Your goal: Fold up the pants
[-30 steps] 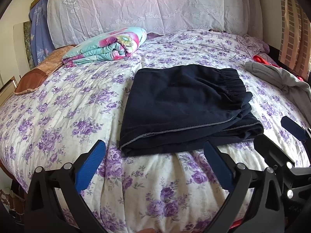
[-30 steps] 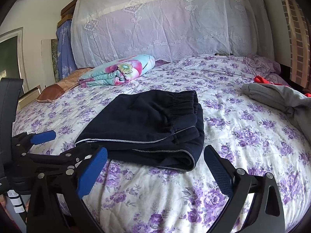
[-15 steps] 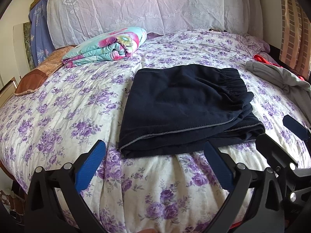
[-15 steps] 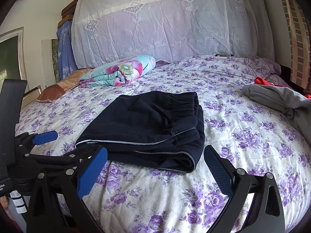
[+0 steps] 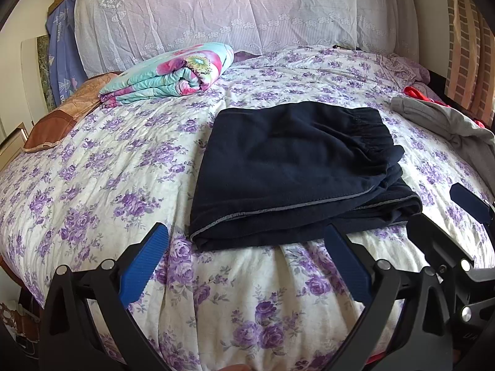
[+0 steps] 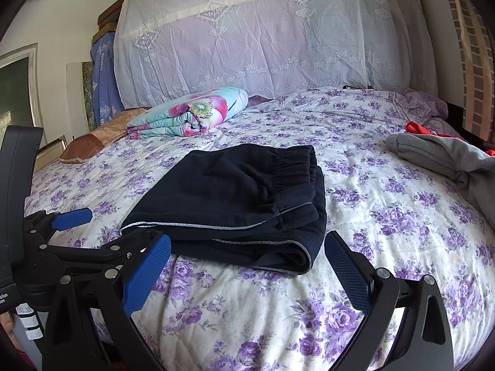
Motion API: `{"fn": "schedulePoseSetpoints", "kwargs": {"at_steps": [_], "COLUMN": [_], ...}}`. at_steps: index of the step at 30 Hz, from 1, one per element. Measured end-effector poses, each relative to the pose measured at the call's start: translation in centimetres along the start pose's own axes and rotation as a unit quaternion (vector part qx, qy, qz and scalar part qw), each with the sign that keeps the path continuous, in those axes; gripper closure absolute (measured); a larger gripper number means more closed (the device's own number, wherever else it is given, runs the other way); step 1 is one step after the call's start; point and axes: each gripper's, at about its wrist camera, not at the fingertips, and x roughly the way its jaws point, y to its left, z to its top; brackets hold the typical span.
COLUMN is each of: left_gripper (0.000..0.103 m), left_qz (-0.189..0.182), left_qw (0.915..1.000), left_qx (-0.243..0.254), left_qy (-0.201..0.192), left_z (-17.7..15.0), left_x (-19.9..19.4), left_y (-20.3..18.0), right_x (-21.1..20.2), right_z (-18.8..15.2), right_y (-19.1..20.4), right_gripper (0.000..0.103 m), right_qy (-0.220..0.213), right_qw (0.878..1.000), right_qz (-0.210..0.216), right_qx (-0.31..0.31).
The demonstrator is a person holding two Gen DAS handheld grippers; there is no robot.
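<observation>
— Both claws? The left gripper (image 5: 246,261) and right gripper (image 6: 247,266) gape wide at bottom of frame, holding and touching nothing.

— And the pants (image 5: 294,170)?

— Folded, mid-frame on the bedspread (image 5: 102,170), waistband toward upper right, long axis roughly left-right.

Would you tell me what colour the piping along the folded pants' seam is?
Light grey piping on dark navy pants; the left wrist view shows it best.
</observation>
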Motion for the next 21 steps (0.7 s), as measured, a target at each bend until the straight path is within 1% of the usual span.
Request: {"fn": "schedulePoseSetpoints", "kwargs": {"at_steps": [21], "left_gripper": [0.005], "left_qz": [0.001], "left_qw": [1.0000], "left_qx": [0.000], "left_qy": [0.001], "left_z": [-0.03], "left_x": [0.00], "left_y": [-0.13], "right_x": [0.08], "right_z": [-0.09], "right_y": [0.02], "right_gripper": [0.003], "right_qy": [0.003], "right_qw": [1.000], "right_qz": [0.002], "right_qx": [0.002]}}
